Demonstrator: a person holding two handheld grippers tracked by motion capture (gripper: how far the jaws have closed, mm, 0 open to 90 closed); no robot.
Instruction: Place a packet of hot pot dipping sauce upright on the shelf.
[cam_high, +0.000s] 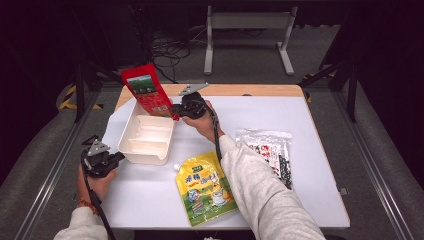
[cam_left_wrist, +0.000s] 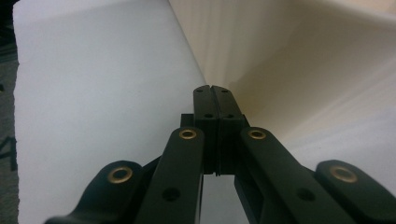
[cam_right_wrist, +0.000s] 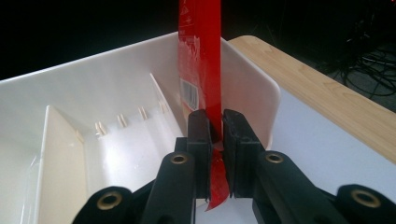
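Dark room all round, cables and a metal stand on the floor behind, and up front the worktop (cam_high: 310, 150), white sheet over a wood top. Biggest thing on it is the white bin (cam_high: 146, 139), an open divided tray sitting left of centre, and from where I'm standing its compartments look empty.

Now the action: the red pouch (cam_high: 147, 90) is up in the air, tilted, hanging over the far right corner of the bin. The right gripper (cam_high: 176, 111) has it pinched by the lower edge, jaws nearly together with only the thin red film between them. From the right gripper view the pouch (cam_right_wrist: 201, 56) rises straight up from the jaws with the bin wall (cam_right_wrist: 252, 88) just behind it, so it's poised at the rim, not inside yet.

Two more packs wait on the worktop: the yellow pouch (cam_high: 205, 189) lying flat near the front edge, and the clear bag (cam_high: 265, 150) with dark print to its right, both well apart from the bin.

Over on the left, the left gripper (cam_high: 120, 156) sits low at the bin's near left corner, jaws pressed fully together on nothing, tips right up by the bin's outer wall (cam_left_wrist: 261, 56), whether touching I can't tell.

My read: early days. First pack is about to drop in, two are untouched.
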